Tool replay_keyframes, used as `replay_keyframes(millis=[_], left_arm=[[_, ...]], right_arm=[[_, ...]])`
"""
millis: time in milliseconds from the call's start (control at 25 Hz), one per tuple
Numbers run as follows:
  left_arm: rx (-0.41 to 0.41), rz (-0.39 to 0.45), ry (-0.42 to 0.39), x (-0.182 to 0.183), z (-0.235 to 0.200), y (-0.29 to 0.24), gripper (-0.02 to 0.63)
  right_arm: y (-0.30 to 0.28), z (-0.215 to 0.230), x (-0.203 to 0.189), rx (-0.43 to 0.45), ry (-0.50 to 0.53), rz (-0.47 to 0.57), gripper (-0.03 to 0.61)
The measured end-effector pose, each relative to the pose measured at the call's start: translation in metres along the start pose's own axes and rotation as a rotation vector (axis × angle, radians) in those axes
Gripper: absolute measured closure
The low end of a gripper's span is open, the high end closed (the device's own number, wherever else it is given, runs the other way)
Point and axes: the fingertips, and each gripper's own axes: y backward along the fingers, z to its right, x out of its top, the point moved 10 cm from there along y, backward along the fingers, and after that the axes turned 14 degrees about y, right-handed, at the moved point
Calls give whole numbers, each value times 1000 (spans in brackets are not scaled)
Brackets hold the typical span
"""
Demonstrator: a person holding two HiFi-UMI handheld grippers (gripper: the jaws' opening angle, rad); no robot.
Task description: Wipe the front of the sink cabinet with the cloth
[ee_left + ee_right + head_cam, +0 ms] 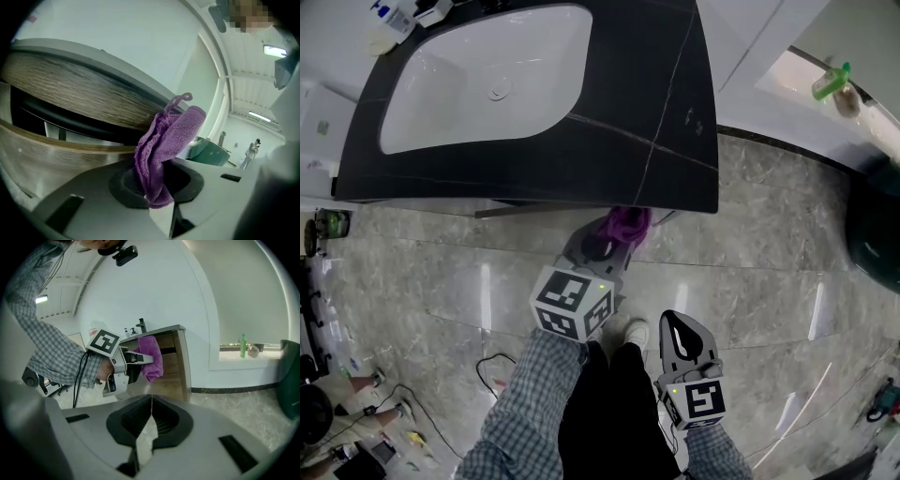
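My left gripper (617, 238) is shut on a purple cloth (627, 224), held up against the wood-grain front of the sink cabinet (84, 93) just under the black countertop (656, 141). In the left gripper view the cloth (164, 145) bunches out from between the jaws, with the cabinet's drawer fronts right behind it. My right gripper (682, 336) hangs lower and nearer my body, shut with nothing between its jaws. From the right gripper view the left gripper (136, 359) and the cloth (151, 357) show against the cabinet (176, 366).
A white basin (487, 75) is set in the countertop, with bottles (389, 23) at its back left. A green bottle (830, 82) stands on a ledge at the right. A dark green bin (874, 234) sits on the marble floor (769, 281). Cables (492, 370) lie at lower left.
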Motion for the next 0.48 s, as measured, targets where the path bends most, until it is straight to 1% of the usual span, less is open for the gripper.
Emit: replay_keyframes(millis=[240, 400, 480], left_arm=[[54, 30, 21, 9, -24, 26, 541], [108, 67, 36, 14, -43, 49, 541], [137, 80, 30, 15, -53, 61, 541]], right_arm=[[-13, -9, 13, 34, 14, 13, 560], [-20, -17, 20, 52, 38, 33, 560], [-21, -22, 20, 67, 34, 17, 560]])
